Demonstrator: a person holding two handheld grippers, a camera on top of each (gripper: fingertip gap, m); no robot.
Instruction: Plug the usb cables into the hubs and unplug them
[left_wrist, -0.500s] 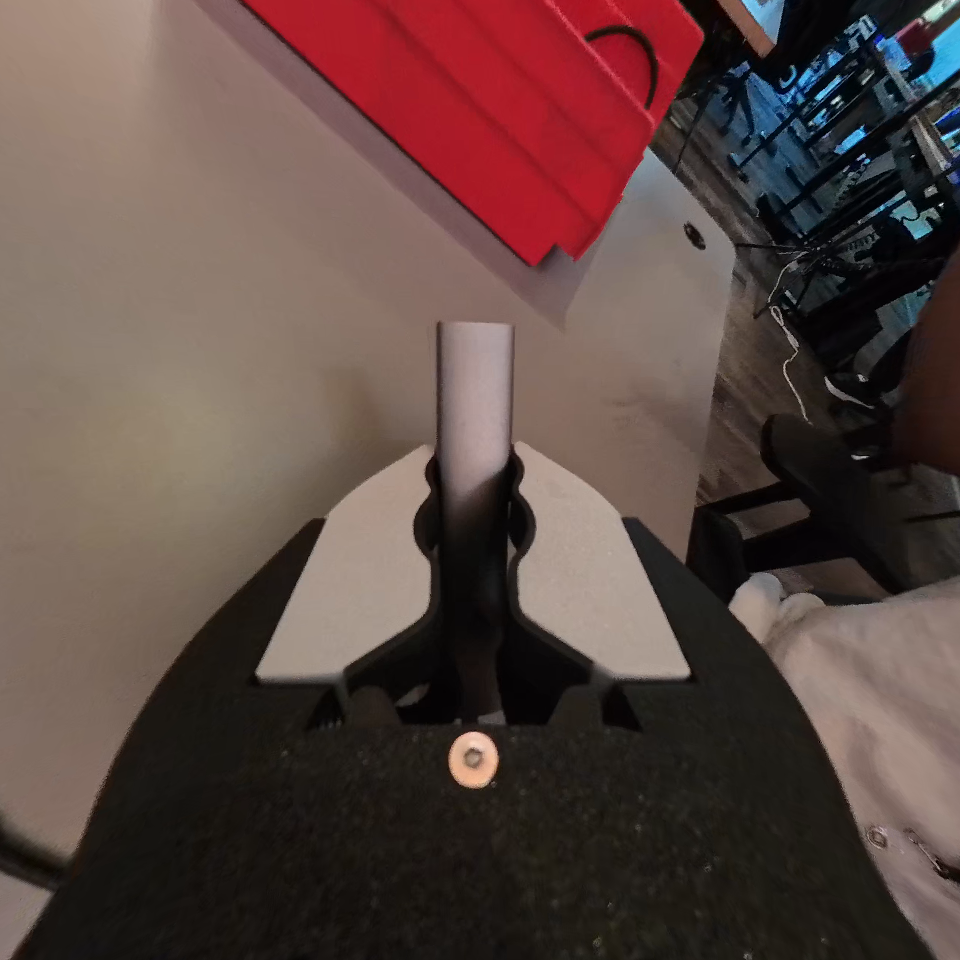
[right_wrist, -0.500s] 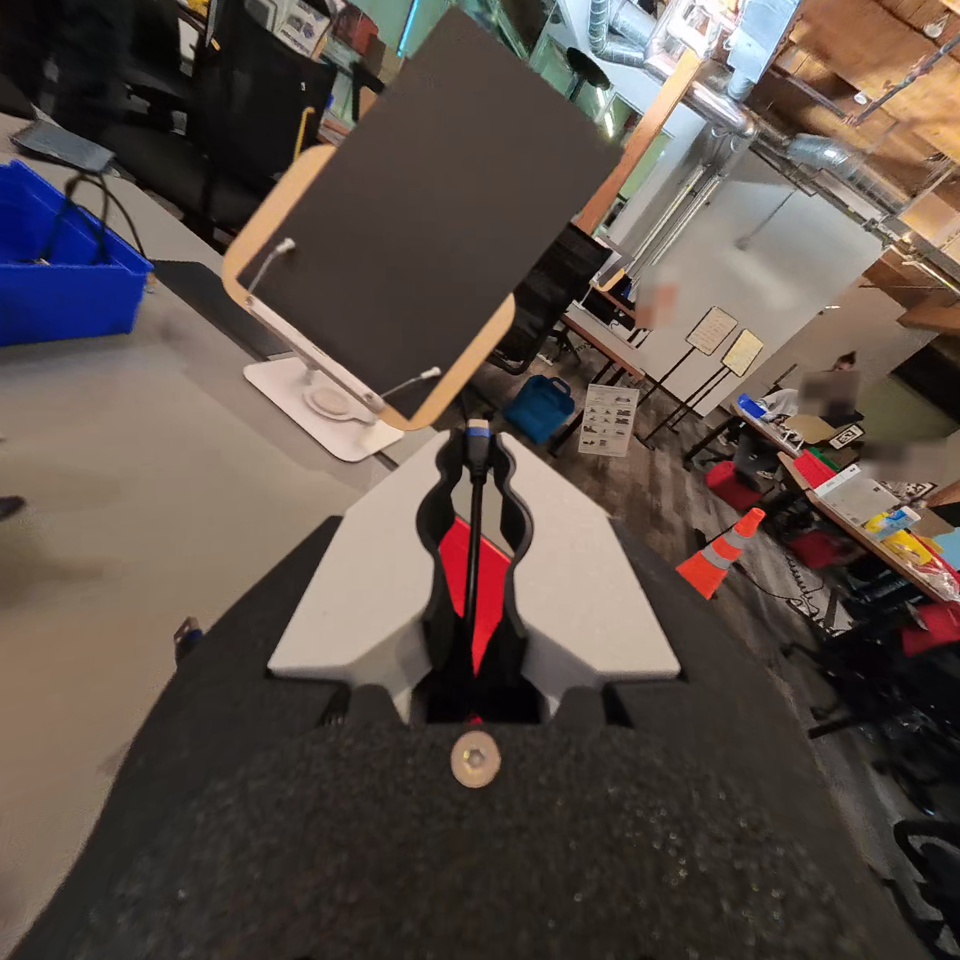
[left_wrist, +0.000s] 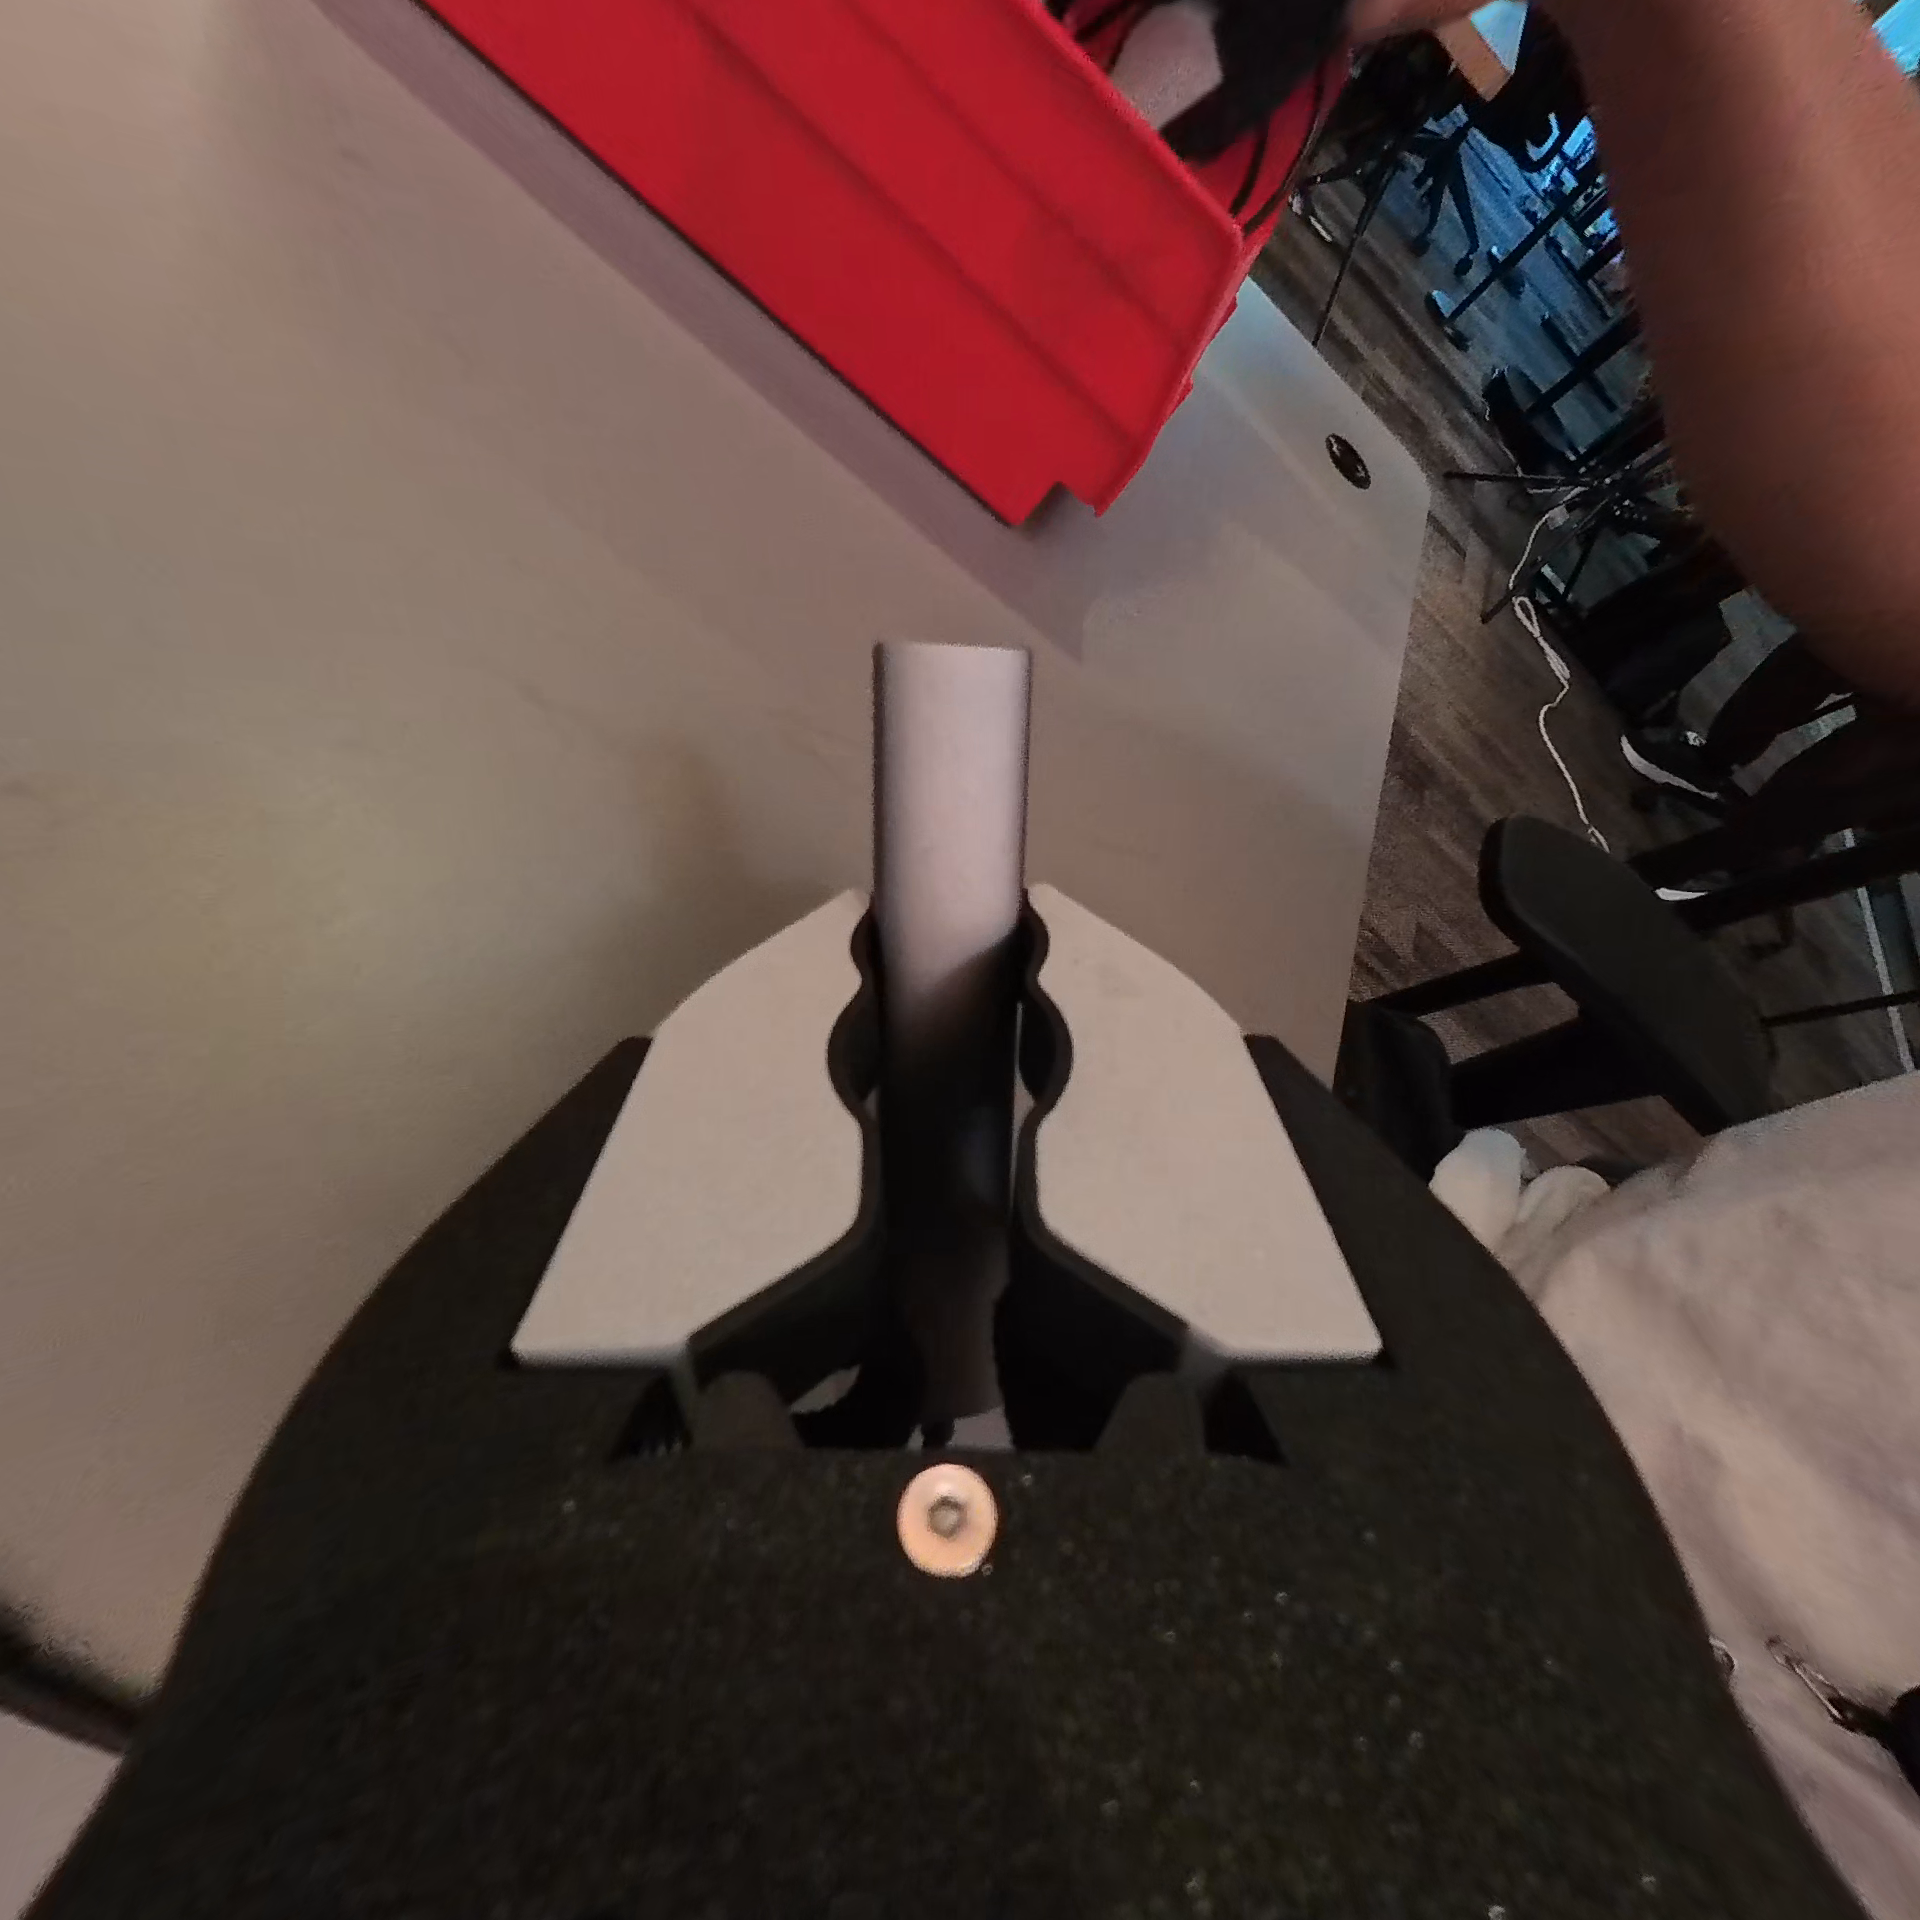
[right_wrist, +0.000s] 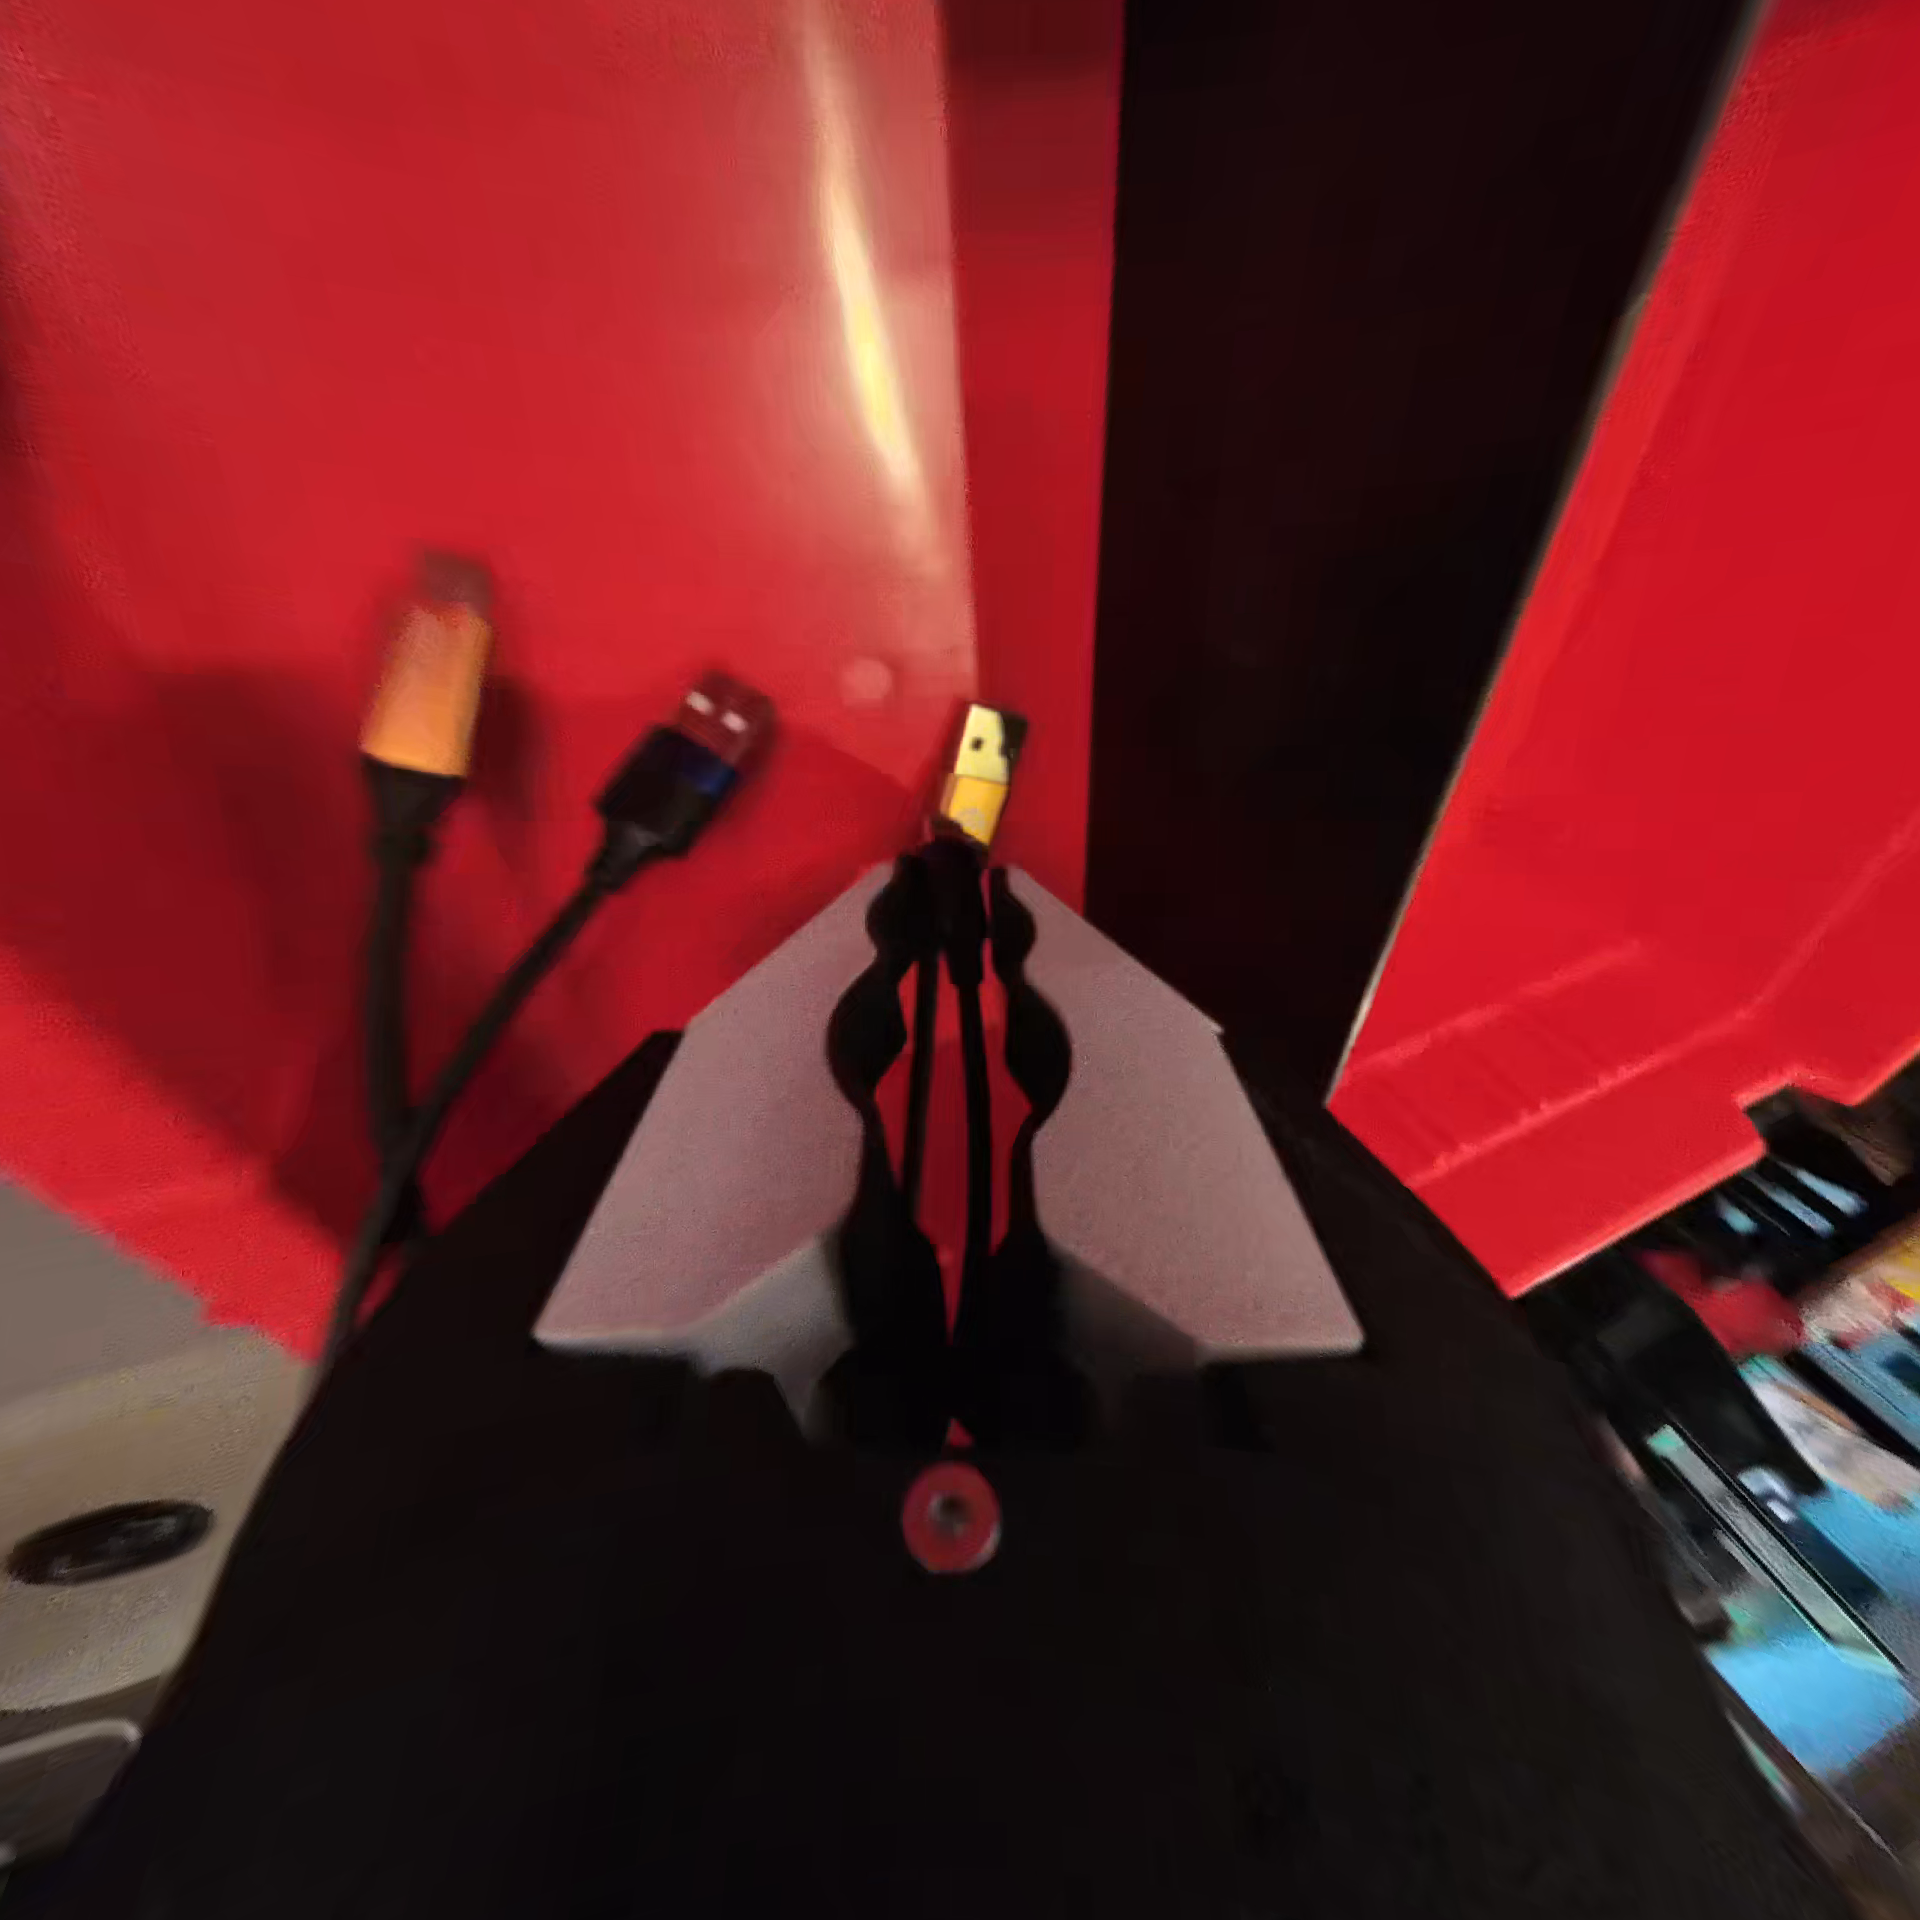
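While my left tool (left_wrist: 951, 914) is clamping the grey hub (left_wrist: 951, 790) above the desk (left_wrist: 312, 727), my right tool (right_wrist: 951, 883) is pinching a gold-tipped cable (right_wrist: 982, 769) inside the red bin (right_wrist: 520, 312); next I judge it needs lifting out and aligning with a port.

I found no writing, label, brand, number or sign clear enough to read in either wrist view, ahead of or beside either gripper.

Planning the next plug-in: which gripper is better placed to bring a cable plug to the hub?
Right. The right gripper is in the red bin, shut on a gold-tipped cable. The left gripper is already shut on the grey hub over the table.
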